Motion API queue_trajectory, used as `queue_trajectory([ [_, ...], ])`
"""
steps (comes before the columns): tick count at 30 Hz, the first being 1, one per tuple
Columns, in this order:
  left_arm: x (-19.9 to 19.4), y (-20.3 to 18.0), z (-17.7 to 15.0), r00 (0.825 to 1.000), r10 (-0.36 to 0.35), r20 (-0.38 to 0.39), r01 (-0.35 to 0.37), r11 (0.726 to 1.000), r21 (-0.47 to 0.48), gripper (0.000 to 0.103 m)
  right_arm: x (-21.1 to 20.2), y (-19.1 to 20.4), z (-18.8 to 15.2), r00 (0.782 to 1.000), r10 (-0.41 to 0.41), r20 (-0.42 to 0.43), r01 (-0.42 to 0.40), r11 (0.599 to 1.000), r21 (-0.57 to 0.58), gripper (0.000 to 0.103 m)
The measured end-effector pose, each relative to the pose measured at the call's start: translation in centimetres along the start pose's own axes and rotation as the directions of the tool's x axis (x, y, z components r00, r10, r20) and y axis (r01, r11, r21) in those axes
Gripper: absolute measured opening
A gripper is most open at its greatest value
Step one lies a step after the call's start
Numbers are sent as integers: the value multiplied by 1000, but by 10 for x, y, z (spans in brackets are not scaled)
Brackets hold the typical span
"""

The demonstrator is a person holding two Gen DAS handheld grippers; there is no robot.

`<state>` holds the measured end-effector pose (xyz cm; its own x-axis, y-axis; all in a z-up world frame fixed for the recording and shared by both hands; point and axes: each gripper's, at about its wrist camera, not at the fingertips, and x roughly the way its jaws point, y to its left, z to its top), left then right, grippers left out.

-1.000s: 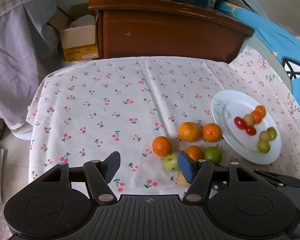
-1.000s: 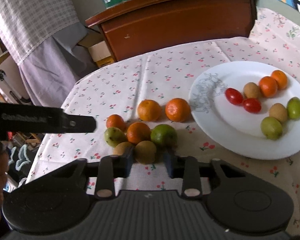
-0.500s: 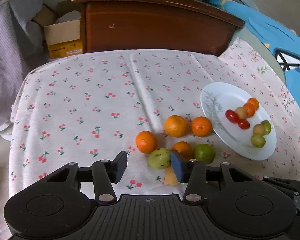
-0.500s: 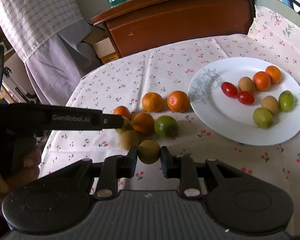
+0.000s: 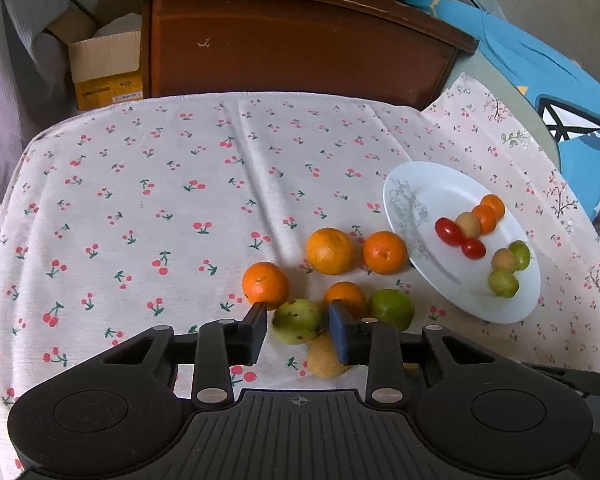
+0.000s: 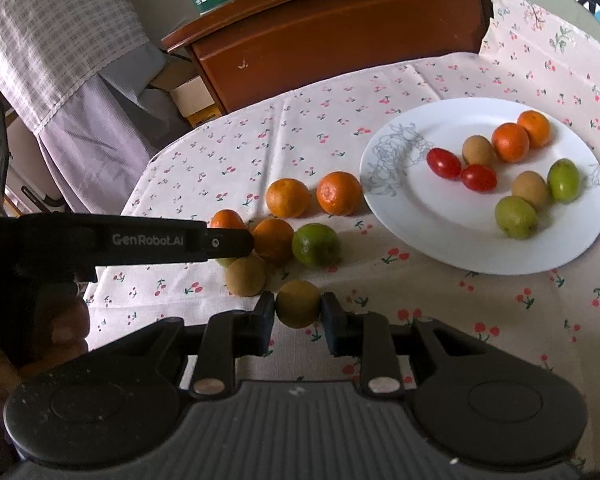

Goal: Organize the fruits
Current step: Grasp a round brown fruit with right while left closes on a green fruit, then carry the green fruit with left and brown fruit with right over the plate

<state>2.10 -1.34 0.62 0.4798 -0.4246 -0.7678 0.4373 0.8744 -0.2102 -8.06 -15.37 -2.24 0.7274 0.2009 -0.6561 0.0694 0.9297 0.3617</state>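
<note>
The right tool is clamped on a small brown-yellow fruit, one pad on each side of it; a second ago that fruit lay low among the loose pile, and it now sits clear of its neighbours, apparently lifted off the cloth-covered tabletop, though from the right wrist view I cannot be sure it no longer touches. The left tool has come down over the same pile, and its jaws are closing around a speckled green fruit that lies between the pads; the left pad still shows a sliver of cloth beside it, so it is not yet gripped. Just beside that fruit lie another brown fruit, a small orange and a round lime-green fruit, with three more oranges close behind, the nearest just past the left pad. To the right stands the white plate, which already carries sorted fruit: two cherry tomatoes, two small oranges, brown and green fruit in short rows. So one fruit is in hand and a second is about to be taken; I judge that both are bound for the plate, beside their own kind. The closing left pads are crowded by neighbouring fruit and could nudge them.
</note>
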Motion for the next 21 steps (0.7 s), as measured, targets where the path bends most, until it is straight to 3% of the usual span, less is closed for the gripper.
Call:
queue_trajectory([
  [5,-1,6,-1,999,-32,-12,31,999,-42,30,2,3,-2,1000,-1,-10,1,1000,-18,27],
  [21,-21,0,-3,1000,1,30,-1,1000,-6,26,-6,-3,7,999,-14,32,14,1000,11,26],
])
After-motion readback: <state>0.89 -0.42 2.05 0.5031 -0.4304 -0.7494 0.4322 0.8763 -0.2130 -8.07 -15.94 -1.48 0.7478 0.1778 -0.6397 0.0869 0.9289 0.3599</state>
